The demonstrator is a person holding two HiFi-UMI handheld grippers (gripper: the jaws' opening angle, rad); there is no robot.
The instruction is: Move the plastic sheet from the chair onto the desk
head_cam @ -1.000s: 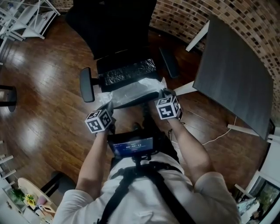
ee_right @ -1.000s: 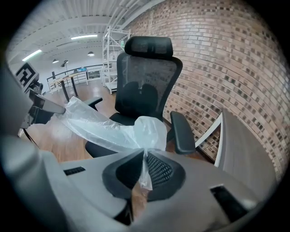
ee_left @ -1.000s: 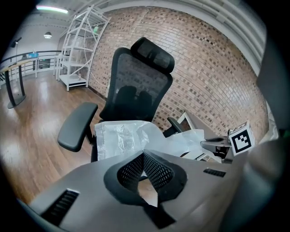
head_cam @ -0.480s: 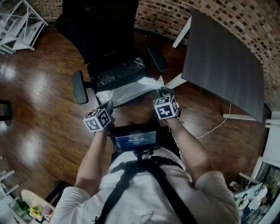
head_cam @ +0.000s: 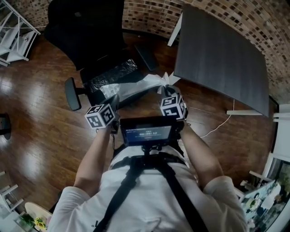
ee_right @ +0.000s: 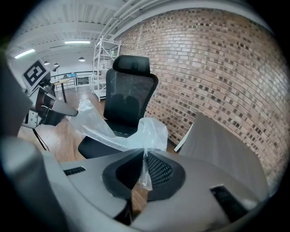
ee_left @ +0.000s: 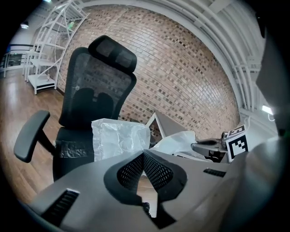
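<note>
**Student:** How are the arms posed?

**Tutor:** Head view. Both bare forearms reach forward from the torso, roughly parallel, toward 12 o'clock. The left gripper (head_cam: 115, 99) sits at 11 o'clock of the chest-mounted screen (head_cam: 148, 133). The right gripper (head_cam: 167, 89) sits at 1 o'clock, slightly farther forward. Both point forward and downward, marker cubes uppermost.

**Student:** And the tongs?

**Tutor:** Left gripper view. The left jaws are pressed together, and an edge of the thin, translucent white plastic sheet (ee_left: 120, 136) rises straight from their tips. Right gripper view. The right jaws are clamped on a gathered corner of the sheet, and a wisp of it hangs down between the mesh pads (ee_right: 159, 170).

**Student:** Where does the sheet lie?

**Tutor:** It spans from one gripper to the other, raised at 12 o'clock above the front edge of the black mesh-backed office chair (head_cam: 86, 31), which stands at 11 o'clock. Its far part lies crinkled on the seat. The dark grey rectangular desk (head_cam: 217, 59) stands at 1 to 2 o'clock on the brown wooden floor (head_cam: 36, 118). The sheet is not on the desk. A red brick wall (head_cam: 149, 13) closes the view at 12 o'clock.
</note>
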